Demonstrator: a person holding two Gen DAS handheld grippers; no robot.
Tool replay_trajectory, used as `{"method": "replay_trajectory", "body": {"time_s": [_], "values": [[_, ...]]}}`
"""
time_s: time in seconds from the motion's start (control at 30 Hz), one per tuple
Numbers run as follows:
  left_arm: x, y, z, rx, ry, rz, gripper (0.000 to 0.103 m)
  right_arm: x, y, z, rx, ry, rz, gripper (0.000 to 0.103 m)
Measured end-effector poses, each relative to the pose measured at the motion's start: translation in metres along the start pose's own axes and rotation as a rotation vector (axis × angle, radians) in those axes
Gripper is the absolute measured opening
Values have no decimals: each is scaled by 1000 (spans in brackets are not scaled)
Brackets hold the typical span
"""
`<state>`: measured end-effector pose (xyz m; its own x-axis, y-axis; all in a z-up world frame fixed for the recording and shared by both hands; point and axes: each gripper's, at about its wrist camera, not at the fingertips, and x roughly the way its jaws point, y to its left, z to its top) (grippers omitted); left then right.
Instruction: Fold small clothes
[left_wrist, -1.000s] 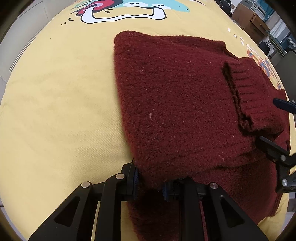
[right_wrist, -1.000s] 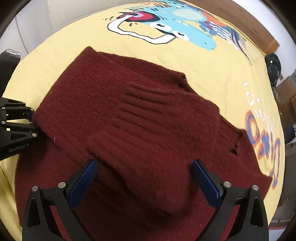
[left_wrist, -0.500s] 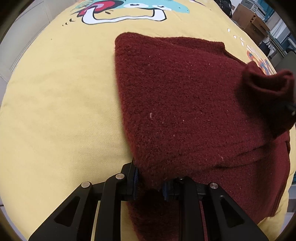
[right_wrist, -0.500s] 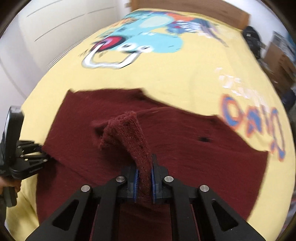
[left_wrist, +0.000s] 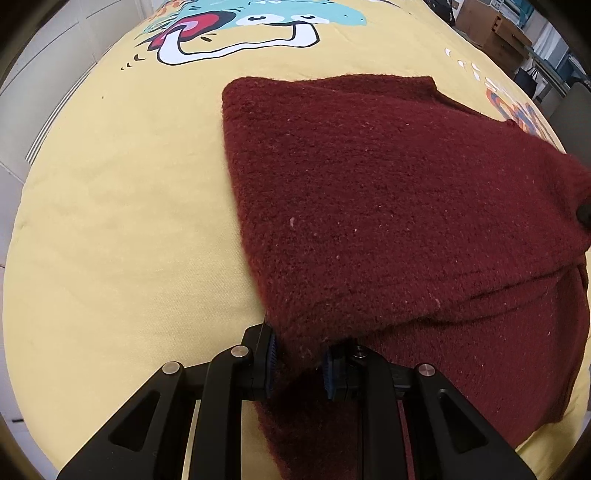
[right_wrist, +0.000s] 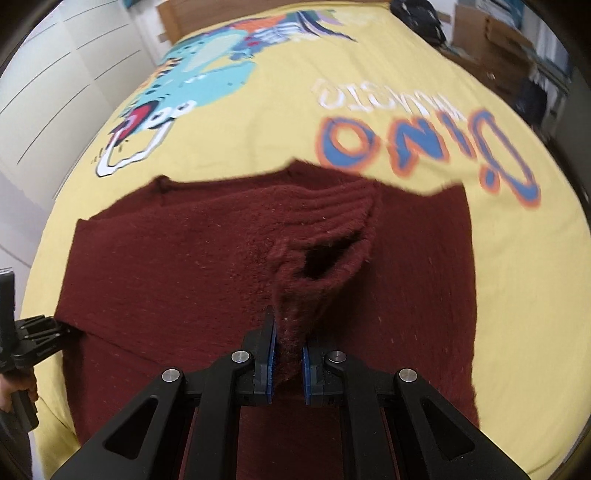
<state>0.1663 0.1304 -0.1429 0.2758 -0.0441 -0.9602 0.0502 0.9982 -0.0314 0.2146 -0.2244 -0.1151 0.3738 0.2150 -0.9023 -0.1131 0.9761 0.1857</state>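
Observation:
A dark red knit sweater (left_wrist: 388, 206) lies on a yellow bedspread (left_wrist: 118, 206); it also shows in the right wrist view (right_wrist: 177, 266). My left gripper (left_wrist: 299, 363) is shut on the sweater's near left edge, holding a folded layer a little above the lower layer. My right gripper (right_wrist: 287, 360) is shut on the ribbed cuff of a sleeve (right_wrist: 325, 254), lifted over the sweater's middle, the cuff opening facing me. The left gripper appears at the left edge of the right wrist view (right_wrist: 44, 328).
The bedspread carries a cartoon dinosaur print (left_wrist: 243, 29) and orange-blue lettering (right_wrist: 424, 147). A white panelled wall (right_wrist: 55, 92) runs along the left. Cardboard boxes (right_wrist: 495, 37) and furniture stand beyond the bed at the right.
My right gripper closed on the sleeve cuff, then lifted and carried it across the sweater, swinging its view right. My left gripper kept its hold and stayed in place.

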Motion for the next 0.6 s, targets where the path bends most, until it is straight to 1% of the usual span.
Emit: {"method": "replay_trajectory", "body": {"time_s": [0.1, 0.23, 0.43, 0.47, 0.5, 0.53, 0.57, 0.6], "values": [[3, -1, 6, 7, -2, 0, 17, 4, -10, -7, 31, 13, 2, 10], [3, -1, 5, 32, 8, 7, 17, 12, -25, -15, 66, 34, -10, 10], [9, 4, 8, 9, 15, 3, 17, 26, -26, -22, 50, 58, -50, 11], [10, 5, 8, 4, 17, 3, 17, 25, -26, -22, 52, 55, -55, 16], [14, 6, 12, 2, 16, 4, 18, 25, -26, -22, 51, 52, -63, 19], [13, 7, 11, 1, 15, 6, 18, 23, -25, -22, 46, 49, -77, 26], [11, 11, 10, 0, 16, 8, 18, 22, -25, -22, 39, 46, -94, 36], [10, 11, 9, 2, 16, 10, 18, 20, -24, -22, 32, 43, -113, 41]]}}
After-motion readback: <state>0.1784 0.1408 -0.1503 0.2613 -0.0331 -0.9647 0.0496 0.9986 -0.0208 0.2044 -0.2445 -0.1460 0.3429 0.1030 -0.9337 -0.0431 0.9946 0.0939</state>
